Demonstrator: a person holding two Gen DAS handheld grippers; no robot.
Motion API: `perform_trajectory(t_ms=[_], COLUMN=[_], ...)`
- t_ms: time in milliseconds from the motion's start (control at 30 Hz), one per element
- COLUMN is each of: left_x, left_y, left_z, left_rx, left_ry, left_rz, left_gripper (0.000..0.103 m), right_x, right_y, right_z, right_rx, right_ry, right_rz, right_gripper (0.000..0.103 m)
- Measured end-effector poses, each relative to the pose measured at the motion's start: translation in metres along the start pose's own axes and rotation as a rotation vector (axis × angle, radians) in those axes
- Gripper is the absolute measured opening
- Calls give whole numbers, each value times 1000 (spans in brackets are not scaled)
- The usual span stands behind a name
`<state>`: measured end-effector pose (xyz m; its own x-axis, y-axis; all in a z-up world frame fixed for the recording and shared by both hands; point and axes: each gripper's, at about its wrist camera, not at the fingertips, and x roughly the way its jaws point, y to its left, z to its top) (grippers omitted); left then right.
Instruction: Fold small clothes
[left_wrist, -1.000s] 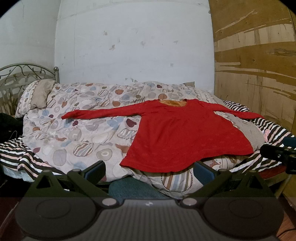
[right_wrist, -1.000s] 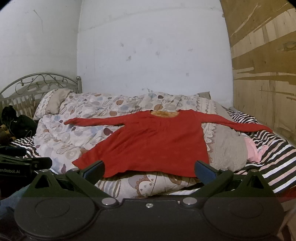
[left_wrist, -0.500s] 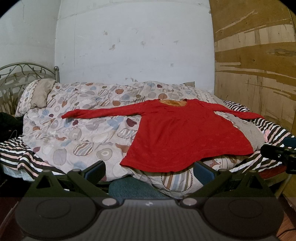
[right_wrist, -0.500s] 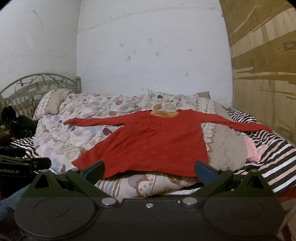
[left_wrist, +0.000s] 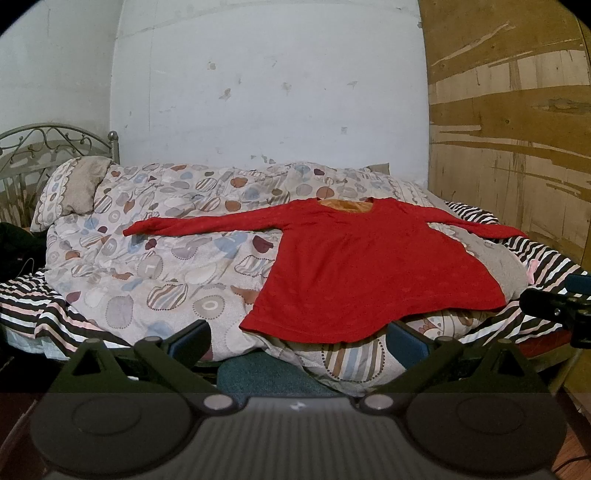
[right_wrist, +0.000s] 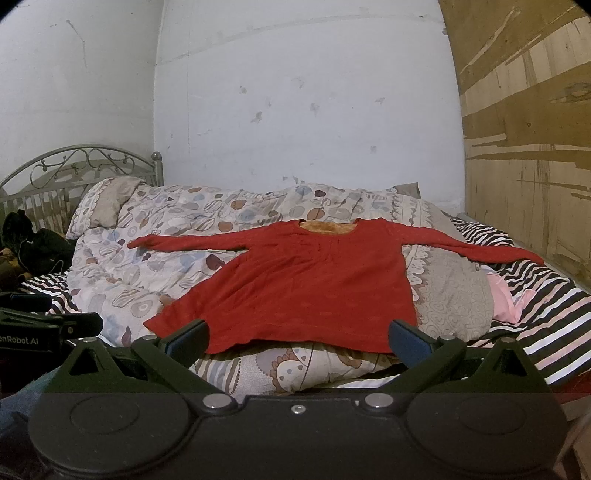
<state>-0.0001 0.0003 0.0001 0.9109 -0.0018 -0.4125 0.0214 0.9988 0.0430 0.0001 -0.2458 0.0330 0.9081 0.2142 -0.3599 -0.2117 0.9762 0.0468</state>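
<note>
A red long-sleeved top (left_wrist: 362, 266) (right_wrist: 306, 288) lies flat on the bed, sleeves spread left and right, neck toward the far wall, hem toward me. An orange lining shows at its neck. My left gripper (left_wrist: 297, 341) is open, held short of the hem at the bed's near edge, with nothing between its fingers. My right gripper (right_wrist: 299, 341) is open too, just before the hem, and holds nothing. Each gripper shows at the edge of the other's view: the right gripper's body (left_wrist: 554, 308) on the right, the left gripper's body (right_wrist: 48, 328) on the left.
A patterned quilt (left_wrist: 155, 258) covers the bed over a striped sheet (right_wrist: 546, 306). A pillow (left_wrist: 77, 188) and a metal headboard (right_wrist: 74, 166) stand at the left. A grey cloth (right_wrist: 454, 295) and a pink cloth (right_wrist: 502, 299) lie right of the top. A wooden panel (left_wrist: 517, 129) lines the right.
</note>
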Motion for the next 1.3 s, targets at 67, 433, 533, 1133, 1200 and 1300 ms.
perform_trajectory(t_ms=[67, 433, 533, 1133, 1200, 1300], left_x=[0, 2, 10, 72, 83, 99], left_y=[0, 0, 7, 114, 122, 128], left_z=[0, 2, 7, 84, 92, 101], left_rx=[0, -5, -14, -53, -66, -88], left_ry=[0, 12, 29, 66, 85, 98], left_rz=[0, 18, 6, 141, 126, 114], left_gripper=[103, 103, 103, 103, 103, 103], right_x=[0, -1, 1, 21, 26, 37], right_y=[0, 0, -1, -28, -31, -38], right_z=[0, 0, 4, 27, 28, 36], right_rx=[-1, -12, -36, -57, -40, -1], right_ry=[0, -13, -25, -8, -8, -26], right_rz=[-1, -1, -16, -101, -114, -126], right_gripper=[103, 103, 103, 103, 103, 103])
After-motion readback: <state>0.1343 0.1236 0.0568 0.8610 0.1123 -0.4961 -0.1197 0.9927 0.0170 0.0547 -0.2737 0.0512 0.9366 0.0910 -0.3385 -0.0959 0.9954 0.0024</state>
